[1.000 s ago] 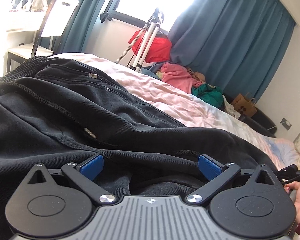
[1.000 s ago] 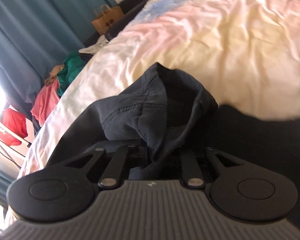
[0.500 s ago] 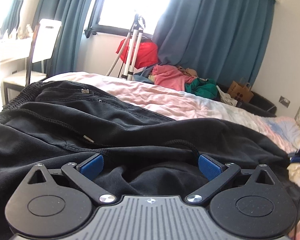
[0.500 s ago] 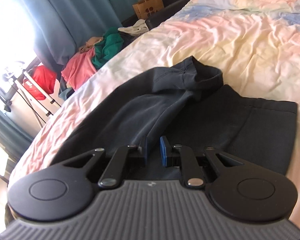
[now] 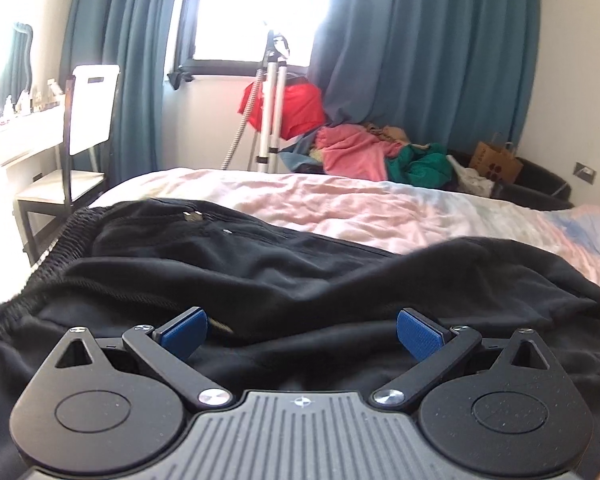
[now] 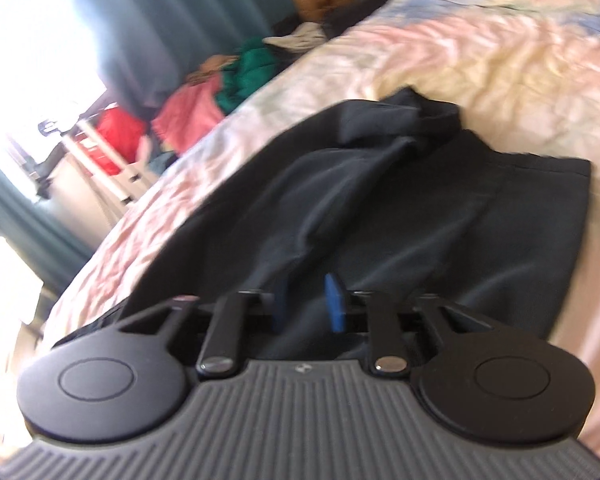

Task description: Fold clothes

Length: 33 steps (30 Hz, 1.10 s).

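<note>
Black trousers (image 6: 400, 208) lay across the pink duvet (image 6: 480, 52), one leg now dropped. The right gripper (image 6: 310, 300) had let go, jaws opening, seemingly nothing between them; the left gripper (image 5: 298, 332) gaped wide over the waistband end.

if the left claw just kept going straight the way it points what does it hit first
Most likely the black trousers: the left claw stands open right above the bunched fabric and tilts down toward it. The pink bedspread lies farther on, though depth is hard to judge.

Bed (image 5: 380, 208) under dark trousers (image 5: 260, 272)
</note>
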Tool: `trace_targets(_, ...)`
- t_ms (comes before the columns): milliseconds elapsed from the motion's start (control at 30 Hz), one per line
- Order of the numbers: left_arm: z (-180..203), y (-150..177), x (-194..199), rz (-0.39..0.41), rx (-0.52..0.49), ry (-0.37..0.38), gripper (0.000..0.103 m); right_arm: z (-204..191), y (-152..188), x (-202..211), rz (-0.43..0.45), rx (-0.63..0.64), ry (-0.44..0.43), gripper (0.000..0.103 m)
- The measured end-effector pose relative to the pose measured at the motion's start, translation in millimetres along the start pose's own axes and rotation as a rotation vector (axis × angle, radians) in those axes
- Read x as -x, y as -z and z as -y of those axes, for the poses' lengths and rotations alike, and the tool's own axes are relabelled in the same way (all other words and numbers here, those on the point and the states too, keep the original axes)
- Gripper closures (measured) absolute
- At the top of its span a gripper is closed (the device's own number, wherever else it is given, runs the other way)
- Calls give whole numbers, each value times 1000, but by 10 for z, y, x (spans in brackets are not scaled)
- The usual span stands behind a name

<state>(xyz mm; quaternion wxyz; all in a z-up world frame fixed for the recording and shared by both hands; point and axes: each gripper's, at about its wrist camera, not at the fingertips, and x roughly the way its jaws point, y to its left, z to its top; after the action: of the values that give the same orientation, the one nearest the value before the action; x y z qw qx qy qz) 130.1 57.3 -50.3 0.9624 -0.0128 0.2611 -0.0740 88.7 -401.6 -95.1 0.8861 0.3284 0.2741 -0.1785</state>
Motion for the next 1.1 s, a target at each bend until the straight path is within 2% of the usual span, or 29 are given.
trace_targets(33, -94, -97, -68, 4, -10, -27, 1, -20, 15, -22, 5, 13, -12, 44)
trace_targets(67, -187, -194, -137, 9, -19, -54, 1, -36, 32, -47, 7, 22, -15, 34)
trace_targets(233, -914, -621, -637, 2, -63, -235, 1, -96, 70, -278, -49, 34, -1, 33)
trace_targets(300, -1227, -725, -853, -17, -38, -265, 1, -117, 81, -382, -63, 32, 13, 33)
trace_targets(367, -1555, -791, -1086, -41, -4, -258, 1, -145, 97, -468, -68, 34, 22, 33)
trace_targets(500, -2106, -790, -1503, -151, 99, -180, 1, -192, 143, -636, -84, 39, 51, 33)
trace_targets(567, -2295, -753, -1640, -203, 140, -119, 2, -206, 158, -721, -101, 20, 63, 33)
trace_targets(700, -2400, -694, -1815, -258, 126, -71, 3, -244, 181, -868, -143, 4, 70, 33)
trace_targets(800, -2321, -640, -1965, -335, 71, -32, 19, -276, 212, -923, -153, 10, 77, 33)
trace_targets(867, -2249, -634, -1942, -317, 47, -85, 20, -289, 228, -948, -157, 13, 83, 33)
trace_targets(900, -2218, -634, -1922, -304, 40, -114, 25, -294, 234, -957, -160, 15, 87, 33)
trace_targets(933, -2188, -633, -1902, -291, 33, -143, 37, -296, 240, -961, -162, 15, 90, 33)
trace_targets(1100, -1977, -714, -1683, -195, 12, -283, 60, -258, 256, -910, -148, 3, 98, 33)
